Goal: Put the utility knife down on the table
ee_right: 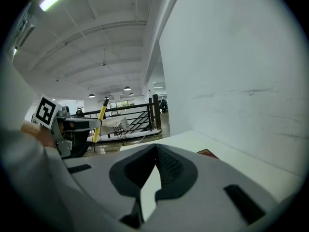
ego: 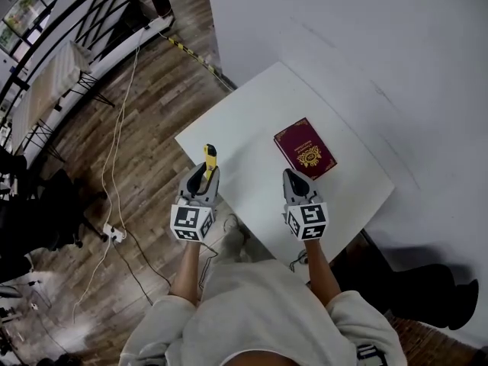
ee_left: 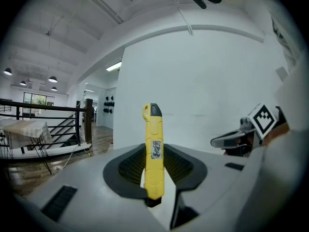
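White table [ego: 252, 120] carries one maroon book [ego: 305, 149], right of centre. Two grippers hover near: the left gripper [ego: 204, 175] pinches one yellow utility knife [ee_left: 153, 149] over the table's left edge; the right gripper [ego: 293, 180] is pressed together, empty.

Red book [ego: 305, 148] beside open tabletop [ego: 244, 128]

1. The left gripper [ee_left: 154, 154] is clamping a yellow plastic utility knife [ee_left: 153, 139] between its ribbed black pads [ee_left: 131, 168].
2. The utility knife is standing upright, with its black tip pointing up.
3. The right gripper [ee_left: 223, 140] is showing at the right, carrying its black-and-white marker cube [ee_left: 264, 119], beside a pale fabric sleeve [ee_left: 292, 144].
4. A plain white wall [ee_left: 203, 76] is filling the background.
5. A black metal railing [ee_left: 48, 111] is running along the left.
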Demonstrator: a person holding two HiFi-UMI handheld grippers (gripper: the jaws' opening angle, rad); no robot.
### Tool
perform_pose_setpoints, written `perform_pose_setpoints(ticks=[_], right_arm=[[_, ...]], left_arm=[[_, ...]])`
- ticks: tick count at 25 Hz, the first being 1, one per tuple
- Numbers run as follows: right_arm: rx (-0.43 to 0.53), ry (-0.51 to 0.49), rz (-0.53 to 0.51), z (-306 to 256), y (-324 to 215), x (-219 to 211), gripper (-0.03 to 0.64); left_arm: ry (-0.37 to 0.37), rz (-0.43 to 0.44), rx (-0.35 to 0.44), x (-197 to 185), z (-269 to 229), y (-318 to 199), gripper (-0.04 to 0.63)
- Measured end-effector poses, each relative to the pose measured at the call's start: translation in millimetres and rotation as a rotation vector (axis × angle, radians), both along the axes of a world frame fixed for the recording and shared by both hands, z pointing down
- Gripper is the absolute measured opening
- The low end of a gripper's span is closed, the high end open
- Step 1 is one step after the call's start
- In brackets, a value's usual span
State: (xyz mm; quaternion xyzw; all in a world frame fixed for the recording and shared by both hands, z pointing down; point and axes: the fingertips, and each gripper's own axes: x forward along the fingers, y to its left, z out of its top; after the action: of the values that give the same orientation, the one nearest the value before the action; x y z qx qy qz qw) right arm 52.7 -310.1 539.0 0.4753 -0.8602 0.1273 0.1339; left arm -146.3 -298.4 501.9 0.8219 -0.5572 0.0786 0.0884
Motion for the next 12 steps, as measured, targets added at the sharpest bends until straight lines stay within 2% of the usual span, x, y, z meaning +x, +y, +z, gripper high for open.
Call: perform_pose_setpoints(ticks=[12], right_arm=[[-0.059, 0.044, 0.032, 28.2, -11.9, -15.1, -0.003]], left_arm=[[-0.012, 0.065, -0.062, -15.3, 33.4, -26.2, 0.109]])
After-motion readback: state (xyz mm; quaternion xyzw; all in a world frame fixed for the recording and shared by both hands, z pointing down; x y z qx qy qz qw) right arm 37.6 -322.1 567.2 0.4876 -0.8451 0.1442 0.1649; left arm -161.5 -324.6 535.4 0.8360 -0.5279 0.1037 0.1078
